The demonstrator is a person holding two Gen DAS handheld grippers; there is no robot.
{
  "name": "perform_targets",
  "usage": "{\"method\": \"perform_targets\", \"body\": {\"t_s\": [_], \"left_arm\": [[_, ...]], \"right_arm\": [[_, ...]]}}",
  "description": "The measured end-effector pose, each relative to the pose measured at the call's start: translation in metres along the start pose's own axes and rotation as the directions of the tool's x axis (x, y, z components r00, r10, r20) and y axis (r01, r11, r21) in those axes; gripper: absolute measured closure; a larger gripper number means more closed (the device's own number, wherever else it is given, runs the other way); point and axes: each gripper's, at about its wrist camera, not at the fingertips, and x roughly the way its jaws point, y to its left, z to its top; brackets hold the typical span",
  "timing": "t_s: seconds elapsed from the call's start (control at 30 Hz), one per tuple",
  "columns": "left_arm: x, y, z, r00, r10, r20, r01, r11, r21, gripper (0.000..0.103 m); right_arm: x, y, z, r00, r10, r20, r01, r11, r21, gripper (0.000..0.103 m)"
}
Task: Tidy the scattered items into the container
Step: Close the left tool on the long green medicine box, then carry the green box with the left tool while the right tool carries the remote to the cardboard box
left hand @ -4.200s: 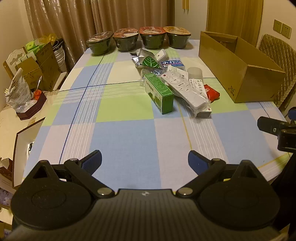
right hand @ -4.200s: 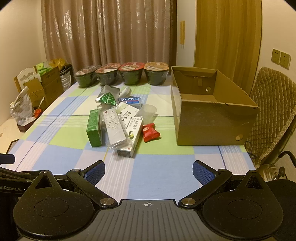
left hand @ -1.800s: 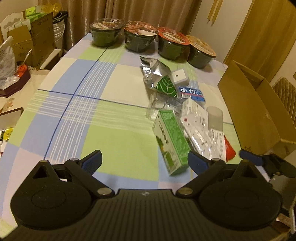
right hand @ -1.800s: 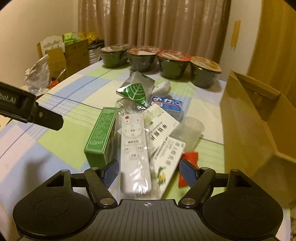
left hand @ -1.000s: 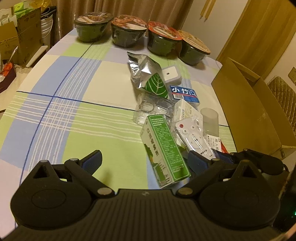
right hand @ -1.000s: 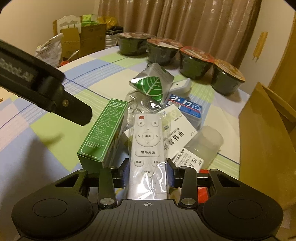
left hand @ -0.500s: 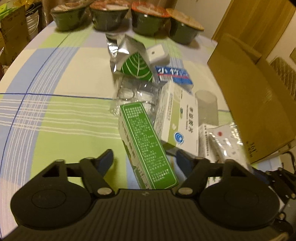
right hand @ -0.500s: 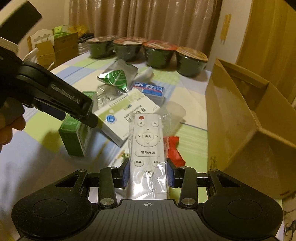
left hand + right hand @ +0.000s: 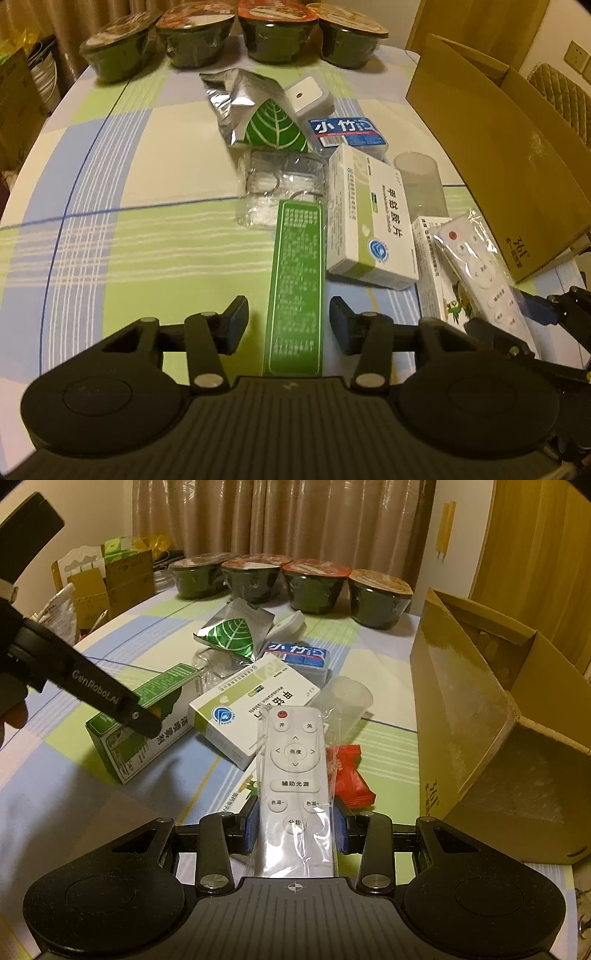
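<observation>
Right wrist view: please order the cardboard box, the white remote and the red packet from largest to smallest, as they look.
1. cardboard box
2. white remote, enlarged by nearness, gripped by the right gripper
3. red packet, partly hidden

Scattered items (image 9: pixel 369 218) left of box (image 9: pixel 509 147)

White remote (image 9: pixel 294 775) in clear wrap, clamped lengthwise between the right tongs (image 9: pixel 295 829). Green carton (image 9: pixel 297 284) lies flat left of it; open cardboard box (image 9: pixel 491 716) stands at right.
</observation>
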Motion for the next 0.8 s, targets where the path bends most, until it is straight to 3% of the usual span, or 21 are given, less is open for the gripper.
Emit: {"method": "perform_targets", "body": {"t_s": [0.13, 0.17, 0.2, 0.23, 0.8], "left_arm": [[0.009, -0.004, 0.006, 1.000, -0.001, -0.014, 0.001, 1.000, 0.017, 0.061], [0.011, -0.005, 0.007, 1.000, -0.002, -0.022, 0.003, 1.000, 0.020, 0.064], [0.013, -0.005, 0.008, 0.999, -0.004, -0.032, 0.005, 1.000, 0.019, 0.076], [0.014, -0.005, 0.008, 0.999, -0.003, -0.038, 0.004, 1.000, 0.018, 0.077], [0.006, -0.006, -0.004, 0.998, -0.008, -0.057, 0.012, 0.998, 0.061, 0.078]], "right_arm": [[0.004, -0.001, 0.004, 1.000, 0.001, -0.006, -0.001, 1.000, 0.014, 0.061], [0.005, -0.001, 0.005, 1.000, 0.001, -0.006, -0.001, 1.000, 0.018, 0.061], [0.006, -0.002, 0.006, 1.000, 0.003, -0.006, -0.002, 1.000, 0.021, 0.061], [0.008, -0.002, 0.007, 1.000, 0.004, -0.006, -0.004, 1.000, 0.023, 0.061], [0.024, -0.011, 0.020, 0.999, 0.034, -0.035, -0.032, 0.997, 0.067, 0.061]]}}
